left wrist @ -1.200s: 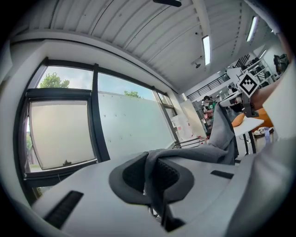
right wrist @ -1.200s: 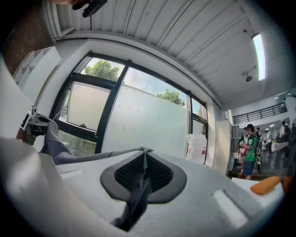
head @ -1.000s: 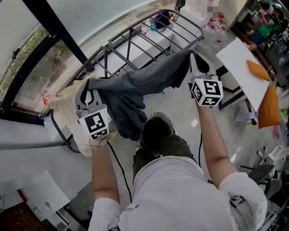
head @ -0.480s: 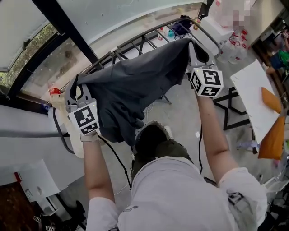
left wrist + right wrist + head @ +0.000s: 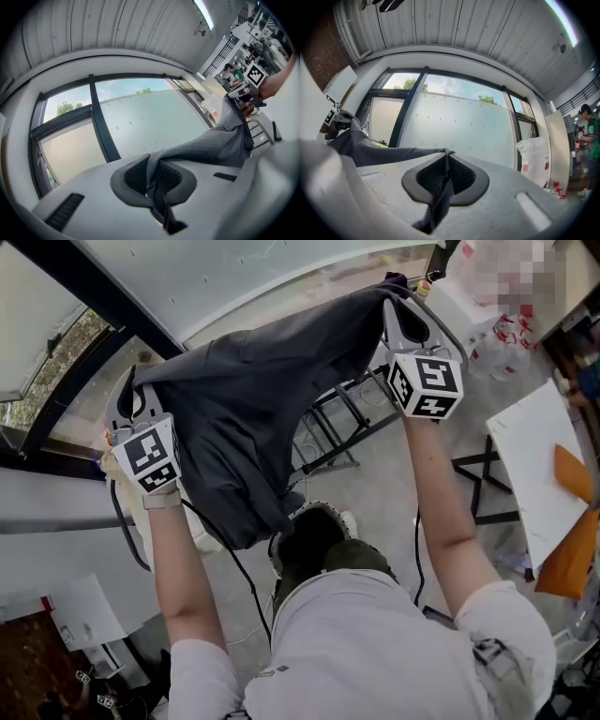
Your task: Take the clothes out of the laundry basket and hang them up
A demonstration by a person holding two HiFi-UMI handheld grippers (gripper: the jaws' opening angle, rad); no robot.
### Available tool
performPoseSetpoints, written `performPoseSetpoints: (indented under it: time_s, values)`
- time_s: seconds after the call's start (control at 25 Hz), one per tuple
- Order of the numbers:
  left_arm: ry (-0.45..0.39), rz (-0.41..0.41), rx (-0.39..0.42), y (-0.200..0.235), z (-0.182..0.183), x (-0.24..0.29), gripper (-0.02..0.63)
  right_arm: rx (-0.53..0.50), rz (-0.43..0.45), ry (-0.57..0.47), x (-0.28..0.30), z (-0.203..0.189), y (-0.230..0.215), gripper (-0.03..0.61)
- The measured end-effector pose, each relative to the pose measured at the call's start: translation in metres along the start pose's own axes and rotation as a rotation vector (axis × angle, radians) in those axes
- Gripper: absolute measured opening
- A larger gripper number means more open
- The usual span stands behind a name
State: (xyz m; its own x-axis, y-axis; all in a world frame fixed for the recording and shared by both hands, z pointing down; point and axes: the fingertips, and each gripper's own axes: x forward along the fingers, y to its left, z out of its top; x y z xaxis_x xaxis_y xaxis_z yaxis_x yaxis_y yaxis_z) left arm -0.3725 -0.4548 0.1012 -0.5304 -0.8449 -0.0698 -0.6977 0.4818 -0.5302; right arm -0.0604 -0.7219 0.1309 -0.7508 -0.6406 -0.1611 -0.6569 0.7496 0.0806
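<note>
The left claw point(image 5: 129, 395) and the right claw point(image 5: 401, 307) are each pinched shut on an edge of the dark grey garment point(image 5: 253, 399), which spans taut between them while its bulk sags in a loose fold below the left claw. The drying rack point(image 5: 349, 423) shows under the cloth, nearer the right claw. To hang it well, I judge both pinches should hold firm and level, carrying the stretched edge over a rail so the cloth drapes evenly on both sides before either claw lets go.
</note>
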Motion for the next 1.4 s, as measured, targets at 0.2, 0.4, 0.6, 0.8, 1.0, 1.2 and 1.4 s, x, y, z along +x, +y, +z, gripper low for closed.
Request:
performPoseSetpoints:
  time_s: [0.2, 0.4, 0.6, 0.8, 1.0, 1.2, 1.4]
  values:
    - [0.065, -0.016, -0.016, -0.014, -0.017, 0.039, 0.005, 0.002, 0.031, 0.057, 0.023, -0.023, -0.011, 0.015]
    - [0.181, -0.050, -0.025, -0.048, -0.068, 0.063, 0.005, -0.003, 0.065, 0.163, 0.039, -0.075, -0.018, 0.016]
    - [0.286, -0.100, -0.022, -0.078, -0.121, 0.080, 0.005, -0.015, 0.101, 0.300, 0.055, -0.137, -0.013, 0.015]
    - [0.371, -0.129, -0.016, -0.105, -0.165, 0.085, 0.005, -0.027, 0.143, 0.406, 0.063, -0.195, -0.005, 0.015]
    - [0.470, -0.177, -0.008, -0.124, -0.214, 0.082, 0.005, -0.032, 0.171, 0.512, 0.068, -0.241, 0.010, 0.017]
    - [0.531, -0.225, -0.032, -0.139, -0.246, 0.073, 0.006, -0.030, 0.224, 0.608, 0.068, -0.272, 0.027, 0.046]
    - [0.568, -0.288, -0.047, -0.156, -0.261, 0.063, 0.086, 0.008, 0.246, 0.655, 0.061, -0.289, 0.032, 0.137]
